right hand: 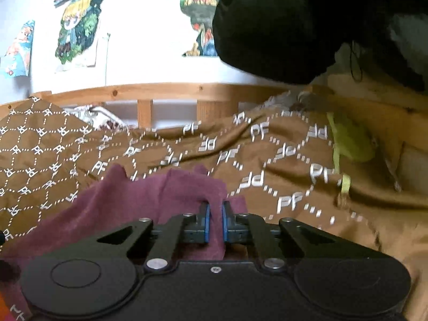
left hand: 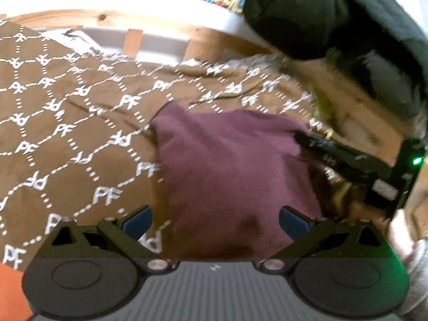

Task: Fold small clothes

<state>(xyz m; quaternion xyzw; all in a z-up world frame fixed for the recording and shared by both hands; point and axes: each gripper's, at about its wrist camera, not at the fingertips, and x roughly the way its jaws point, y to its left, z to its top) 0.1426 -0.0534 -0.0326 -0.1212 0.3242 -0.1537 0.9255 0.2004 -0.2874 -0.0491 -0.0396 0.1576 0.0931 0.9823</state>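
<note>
A small maroon cloth (left hand: 227,160) lies spread on a brown bedcover printed with white letters (left hand: 67,107). My left gripper (left hand: 215,220) hovers open over the cloth's near edge, its blue pads wide apart with nothing between them. In the left wrist view my right gripper (left hand: 315,140) reaches in from the right at the cloth's right edge. In the right wrist view my right gripper (right hand: 216,214) is shut on a raised fold of the maroon cloth (right hand: 133,200), which is pinched between the blue pads (right hand: 207,219).
A wooden bed rail (right hand: 160,91) runs behind the bedcover (right hand: 267,160). A large black bundle (right hand: 294,26) hangs at upper right. A yellow-green item (right hand: 347,141) lies at the right. Pictures (right hand: 77,26) hang on the white wall. Something orange (left hand: 10,289) shows at lower left.
</note>
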